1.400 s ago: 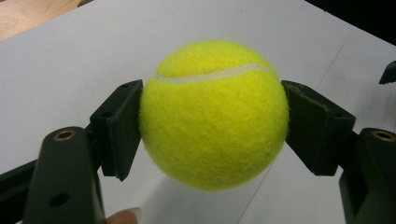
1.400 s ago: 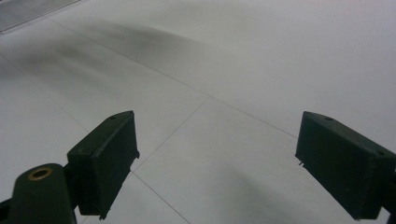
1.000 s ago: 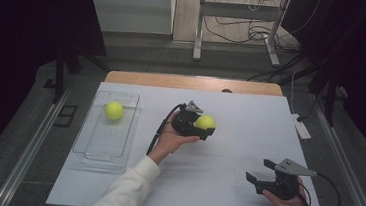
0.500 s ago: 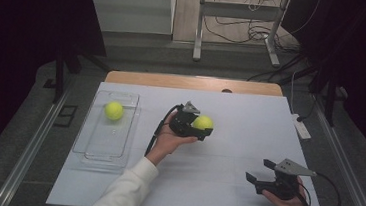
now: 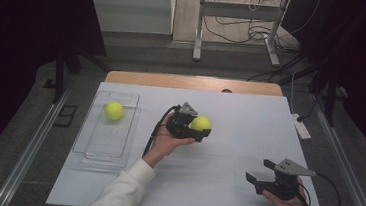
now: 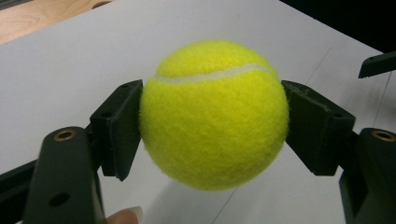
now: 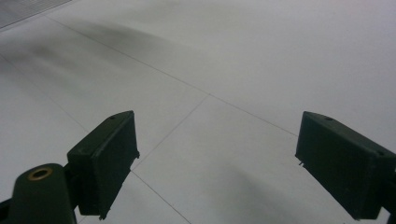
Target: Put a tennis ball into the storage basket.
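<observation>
1. The tennis ball (image 6: 214, 114) sits squarely between the two black jaws of the left tongs (image 5: 196, 129), each flat pad pressed against one side of it, so these tongs are clamped on the ball.
2. In the high view the same ball (image 5: 201, 123) is at the far tip of the left tongs, near the middle of the desk (image 5: 250, 119) and raised a little off its surface; a shadow shows below it in the left gripper view.
3. The ball is round, bright yellow-green and fuzzy, its felt nap standing out at the outline, with one pale curved seam running across its upper part.
4. The jaw pads are matte black, blocky and flat-faced, set on dark arms with small brass-coloured rivets.
5. The right tongs (image 5: 264, 173) rest near the desk's near right corner, well apart from the ball, their jaws (image 7: 217, 163) spread wide with nothing but bare desk between them.
6. A grey three-cornered plate tops each pair of tongs, and a black cable trails from each.
7. The desk top is smooth, pale grey-white, crossed by thin straight lines.
8. At the desk's left lies a clear, shallow rectangular plastic tray (image 5: 97, 148), and a second fuzzy yellow ball (image 5: 113, 110) lies in its far end.
</observation>
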`<state>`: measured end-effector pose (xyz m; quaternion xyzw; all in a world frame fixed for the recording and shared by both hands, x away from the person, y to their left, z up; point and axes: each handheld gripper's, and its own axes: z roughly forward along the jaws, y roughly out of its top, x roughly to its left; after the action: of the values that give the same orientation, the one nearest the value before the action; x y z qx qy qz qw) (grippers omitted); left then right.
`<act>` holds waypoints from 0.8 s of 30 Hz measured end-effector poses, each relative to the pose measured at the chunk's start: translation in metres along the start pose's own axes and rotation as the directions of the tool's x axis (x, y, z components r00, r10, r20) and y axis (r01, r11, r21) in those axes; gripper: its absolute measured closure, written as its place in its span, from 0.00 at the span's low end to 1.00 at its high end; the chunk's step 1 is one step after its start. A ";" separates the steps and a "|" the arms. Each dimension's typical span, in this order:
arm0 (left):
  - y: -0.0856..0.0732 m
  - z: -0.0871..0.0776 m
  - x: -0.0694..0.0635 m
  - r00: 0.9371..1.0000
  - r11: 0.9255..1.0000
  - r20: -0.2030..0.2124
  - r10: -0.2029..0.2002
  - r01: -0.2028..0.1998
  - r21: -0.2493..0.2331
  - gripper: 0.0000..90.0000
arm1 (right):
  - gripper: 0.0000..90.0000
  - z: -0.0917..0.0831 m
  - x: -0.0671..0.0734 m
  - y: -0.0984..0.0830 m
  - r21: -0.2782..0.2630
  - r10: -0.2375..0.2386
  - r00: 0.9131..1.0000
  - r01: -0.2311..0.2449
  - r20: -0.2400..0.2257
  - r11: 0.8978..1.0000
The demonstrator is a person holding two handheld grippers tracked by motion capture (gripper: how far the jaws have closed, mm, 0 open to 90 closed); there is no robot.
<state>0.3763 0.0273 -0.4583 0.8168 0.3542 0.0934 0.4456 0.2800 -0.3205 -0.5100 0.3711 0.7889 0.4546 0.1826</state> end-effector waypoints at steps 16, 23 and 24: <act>-0.011 -0.023 0.002 1.000 1.000 0.002 0.011 -0.011 -0.023 0.30 | 0.14 0.000 0.001 0.000 0.002 0.001 1.000 -0.001 0.004 1.000; -0.015 -0.035 0.001 1.000 0.999 0.000 0.015 -0.015 -0.032 0.30 | 0.14 0.000 0.001 -0.001 -0.001 0.000 1.000 0.000 -0.001 1.000; -0.017 -0.038 0.001 1.000 0.999 0.000 0.017 -0.017 -0.037 0.30 | 0.14 0.000 0.001 -0.001 -0.002 0.000 1.000 0.000 0.000 1.000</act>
<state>0.3504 0.0593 -0.4494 0.8115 0.3452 0.1036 0.4600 0.2796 -0.3199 -0.5106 0.3711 0.7884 0.4551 0.1831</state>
